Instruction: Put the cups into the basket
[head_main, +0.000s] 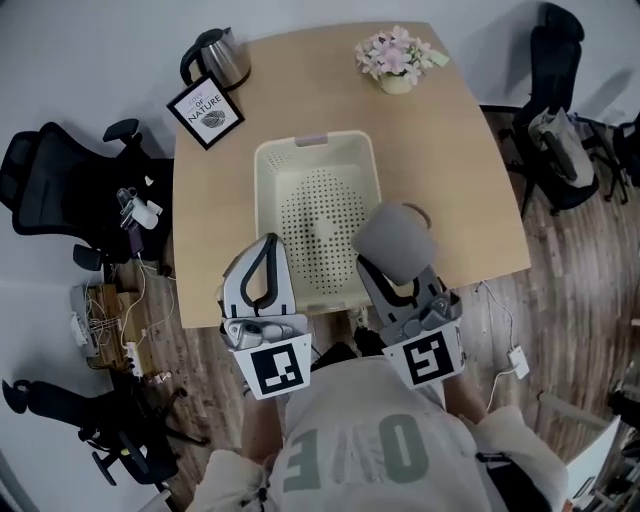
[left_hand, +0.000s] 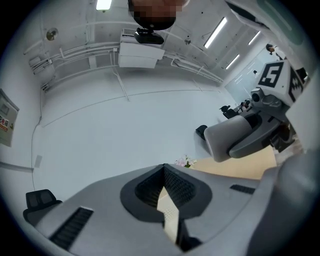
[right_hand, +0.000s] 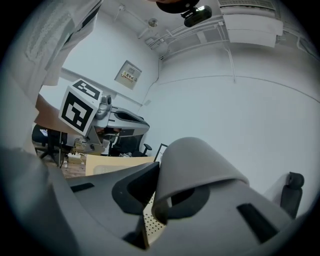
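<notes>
Currently right gripper (head_main: 395, 270), clamped on grey cup (head_main: 392, 236) above basket's (head_main: 263, 200) near right corner, should move inward and lower before release; left gripper (head_main: 262, 265) closed, empty

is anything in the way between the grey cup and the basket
Nothing visible does. The right gripper holds the grey cup over the near right part of the basket, whose perforated floor is bare. The left gripper, shut and empty, sits to the cup's left, not under it.
</notes>
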